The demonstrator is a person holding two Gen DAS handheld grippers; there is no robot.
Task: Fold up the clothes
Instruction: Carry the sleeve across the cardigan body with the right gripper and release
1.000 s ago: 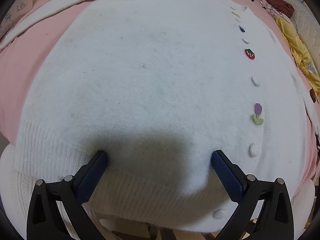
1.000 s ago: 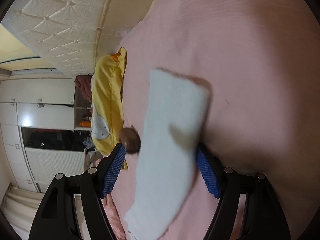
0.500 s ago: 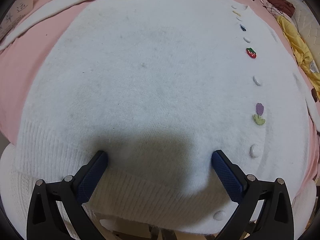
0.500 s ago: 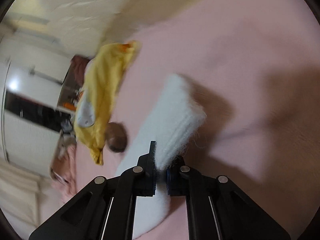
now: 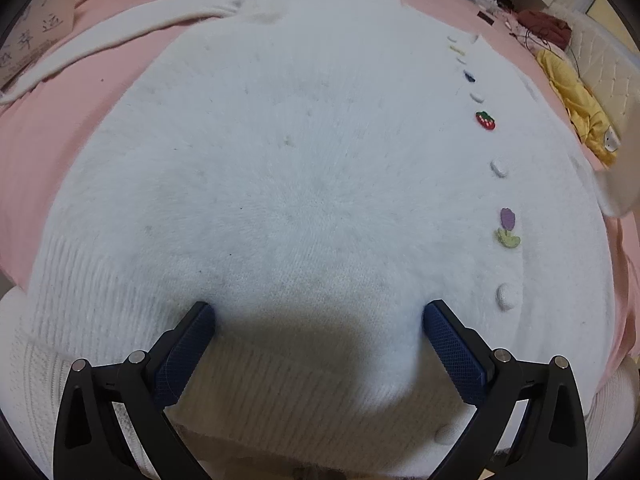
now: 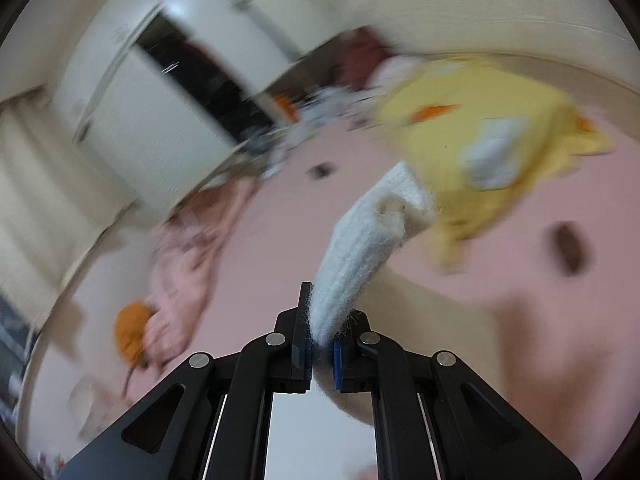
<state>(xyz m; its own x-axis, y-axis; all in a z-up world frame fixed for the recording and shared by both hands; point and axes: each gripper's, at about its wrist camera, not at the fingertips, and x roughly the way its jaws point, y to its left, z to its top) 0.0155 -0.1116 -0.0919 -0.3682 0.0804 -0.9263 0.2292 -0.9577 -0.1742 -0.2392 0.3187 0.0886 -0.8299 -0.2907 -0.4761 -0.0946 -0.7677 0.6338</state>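
- The white cardigan (image 5: 304, 184) is spread flat on the pink bed cover (image 5: 100, 92), buttons (image 5: 500, 167) running down its right side.
- Left gripper (image 5: 319, 320) sits wide open, fingertips pressing the hem.
- Right gripper (image 6: 322, 344) is clamped on the sleeve cuff (image 6: 372, 236), lifted off the bed.

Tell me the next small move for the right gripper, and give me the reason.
Probably carry the sleeve across onto the cardigan's front. The right gripper is shut on the sleeve's cuff end and has it lifted off the pink bedding, while the left gripper rests open on the hem, seemingly pinning the body flat.
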